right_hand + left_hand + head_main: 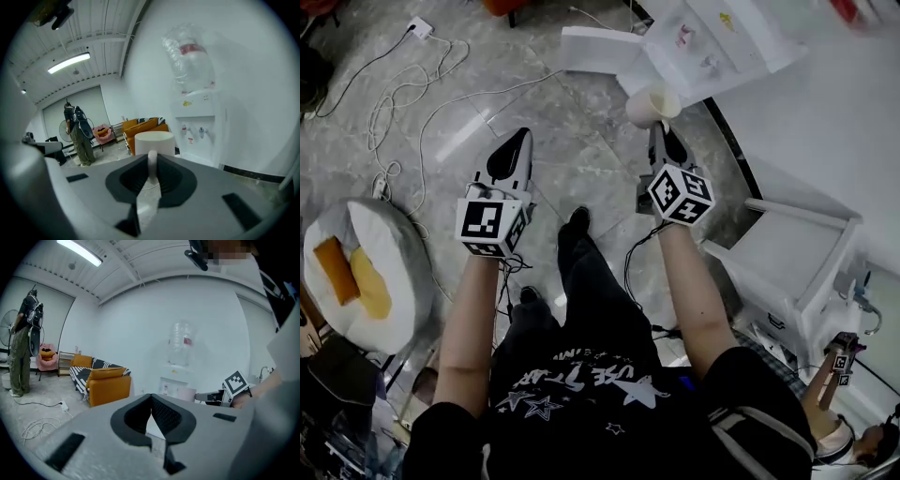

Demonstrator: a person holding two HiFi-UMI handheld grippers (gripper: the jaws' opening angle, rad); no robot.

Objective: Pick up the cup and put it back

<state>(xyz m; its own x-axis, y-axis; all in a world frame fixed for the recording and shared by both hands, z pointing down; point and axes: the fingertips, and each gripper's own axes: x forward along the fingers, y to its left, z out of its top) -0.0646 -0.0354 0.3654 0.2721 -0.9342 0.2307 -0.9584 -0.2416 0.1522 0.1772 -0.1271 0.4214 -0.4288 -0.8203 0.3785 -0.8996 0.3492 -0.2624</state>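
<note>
R gripper [662, 129] has the cup [653, 105] up in the air, upper centre of the head view, just in front of the water dispenser [694, 42] and well above the floor [581, 150]. In the right gripper view the jaws are nearly together, pinched on a thin white upright strip [152, 161]. It looks like the cup's handle, w/ the cup body [154, 139] sitting just past the tips. L gripper [516, 145] hangs to the left, well apart from the cup. Its jaws are closed tip to tip w/ nothing between them, as the left gripper view shows [151, 398].

Handling, my read:
- Cup looks like a plain cream mug, stiff, prob. ceramic or hard plastic. Can't tell which.
- Looks empty from above, so prob. light, but the weight hangs off to one side of a handle grip. It'll want to swing or twist round the jaws.
- Smooth glazed-looking wall, so likely slippery. If ceramic, a drop onto that hard floor could chip or break it.
- Handle is a fair place to hold since it's narrow enough for these jaws. Keep the pinch firm and the cup upright, and set it down flat on its base before letting go.
</note>
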